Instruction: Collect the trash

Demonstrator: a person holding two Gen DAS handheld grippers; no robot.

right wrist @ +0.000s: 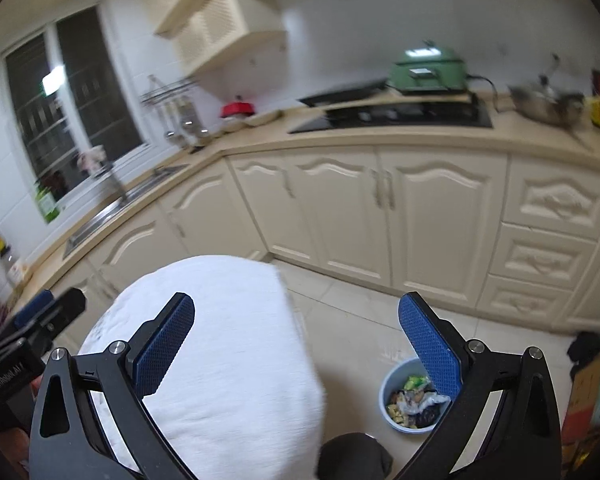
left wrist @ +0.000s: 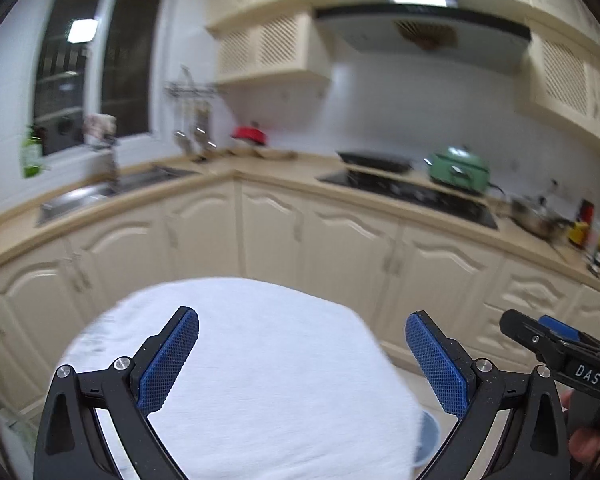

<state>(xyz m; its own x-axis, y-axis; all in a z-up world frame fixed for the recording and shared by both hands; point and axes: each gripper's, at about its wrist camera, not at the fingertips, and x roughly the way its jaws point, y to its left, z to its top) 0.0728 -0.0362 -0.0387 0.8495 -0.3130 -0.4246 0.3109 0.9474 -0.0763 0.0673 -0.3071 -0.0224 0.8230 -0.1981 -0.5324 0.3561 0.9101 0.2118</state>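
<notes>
A light blue trash bin (right wrist: 410,398) stands on the tiled floor, holding several crumpled wrappers (right wrist: 414,398). In the left wrist view only its rim (left wrist: 429,436) peeks out from behind a round table with a white cloth (left wrist: 260,380). My left gripper (left wrist: 302,334) is open and empty above the cloth. My right gripper (right wrist: 296,318) is open and empty, held over the cloth's right edge (right wrist: 220,340) and the floor, above and left of the bin. Each gripper shows at the edge of the other's view: the right one (left wrist: 556,340), the left one (right wrist: 40,316).
Cream kitchen cabinets (right wrist: 380,208) run along an L-shaped counter with a sink (left wrist: 100,192), a black cooktop (right wrist: 400,114), a green cooker (right wrist: 426,70) and a red pot (left wrist: 250,134). A dark object (right wrist: 356,456) lies at the bottom edge near the bin. Cardboard boxes (right wrist: 588,380) stand at far right.
</notes>
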